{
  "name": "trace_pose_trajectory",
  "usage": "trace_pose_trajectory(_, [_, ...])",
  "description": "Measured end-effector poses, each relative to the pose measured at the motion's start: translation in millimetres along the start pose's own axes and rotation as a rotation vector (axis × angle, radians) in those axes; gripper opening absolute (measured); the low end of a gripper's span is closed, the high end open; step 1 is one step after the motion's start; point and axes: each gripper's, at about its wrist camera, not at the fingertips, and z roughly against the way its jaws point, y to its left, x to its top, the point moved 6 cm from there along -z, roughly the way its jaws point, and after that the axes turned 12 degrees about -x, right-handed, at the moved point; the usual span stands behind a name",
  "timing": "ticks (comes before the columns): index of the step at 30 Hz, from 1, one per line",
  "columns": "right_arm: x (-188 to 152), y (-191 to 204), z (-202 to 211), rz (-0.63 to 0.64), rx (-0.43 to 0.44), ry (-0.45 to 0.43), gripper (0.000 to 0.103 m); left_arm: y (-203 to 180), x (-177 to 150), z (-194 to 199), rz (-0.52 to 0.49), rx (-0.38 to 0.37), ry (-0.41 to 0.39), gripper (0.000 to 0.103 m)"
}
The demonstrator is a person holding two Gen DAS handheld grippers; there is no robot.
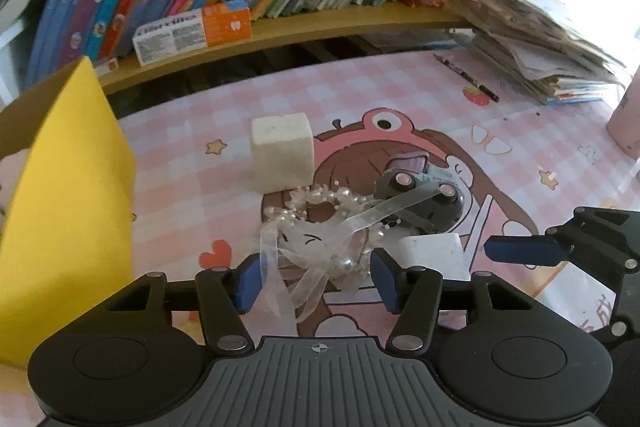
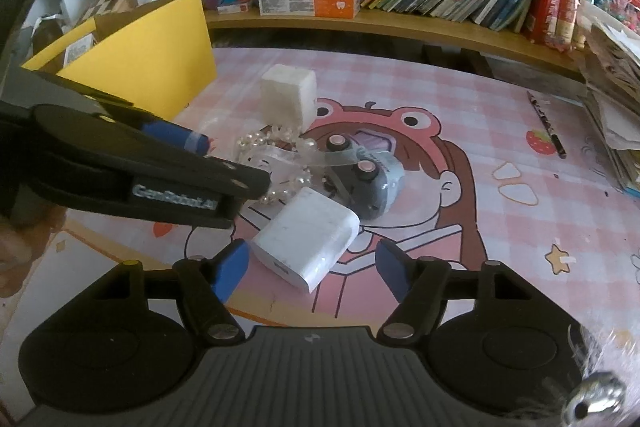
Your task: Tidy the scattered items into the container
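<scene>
Left wrist, pearl wreath between open left gripper

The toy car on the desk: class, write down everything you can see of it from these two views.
The toy car is small and grey-blue, apparently plastic, and lies tipped on its side, so its dark wheels with pale pinkish hubs face the cameras. It rests on the pink checked desk mat, on the cartoon print. A sheer ribbon from the pearl bracelet drapes across it. The white charger lies close in front; contact cannot be told. No gripper touches it.
</scene>
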Motion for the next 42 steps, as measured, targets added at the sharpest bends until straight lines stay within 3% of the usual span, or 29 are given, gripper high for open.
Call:
trace_pose_trajectory(4, [2, 4, -6, 0.019, 0.001, -0.008, 0.069, 0, 1, -11, 0.006, -0.012, 0.020, 0.055])
trace_pose_trajectory(11, [4, 11, -14, 0.043, 0.004, -0.018, 0.069, 3, -1, -19, 0.024, -0.021, 0.026, 0.041])
trace_pose_trajectory(18, [3, 9, -20, 0.031, -0.017, -0.005, 0.063, 4, -2, -18, -0.004, -0.020, 0.019, 0.018])
trace_pose_trajectory(21, [3, 9, -19, 0.033, -0.026, 0.000, 0.062, 3, -4, -14, -0.022, -0.025, 0.026, 0.017])
trace_pose_trajectory(23, [0, 6, -16, 0.030, -0.028, 0.007, 0.062, 1, -5, -9, -0.031, -0.033, 0.024, 0.000])
trace_pose_trajectory(31, [-10, -3, 2, 0.008, -0.036, 0.025, 0.062, -9, -15, 22, -0.053, -0.060, -0.004, 0.000])
trace_pose_trajectory(42, [-16, 1, 35, 0.027, -0.051, -0.016, 0.062, -12, -24, 69, -0.021, -0.067, -0.086, 0.000])
